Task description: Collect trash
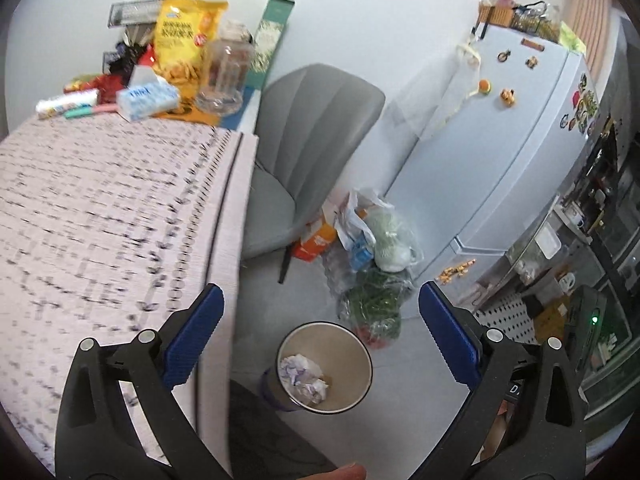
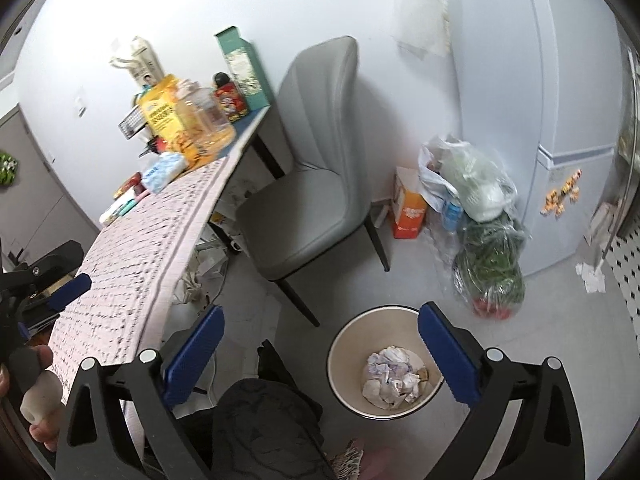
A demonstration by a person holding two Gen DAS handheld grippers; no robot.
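Observation:
A round beige trash bin (image 1: 362, 364) stands on the grey floor beside the table; it also shows in the right wrist view (image 2: 344, 354). Crumpled white paper (image 1: 302, 376) lies inside it, seen too in the right wrist view (image 2: 390, 378). My left gripper (image 1: 320, 332) is open and empty, above the bin and next to the table edge. My right gripper (image 2: 320, 354) is open and empty, above the floor just left of the bin. The left gripper's blue pad (image 2: 68, 292) shows at the far left of the right wrist view.
A table with a patterned cloth (image 1: 100, 208) carries a yellow snack bag (image 1: 186, 40), a glass jar (image 1: 226, 74) and a tissue pack (image 1: 146, 100) at its far end. A grey chair (image 2: 316, 184), plastic bags of groceries (image 2: 480, 216) and a white fridge (image 1: 512, 140) stand behind the bin.

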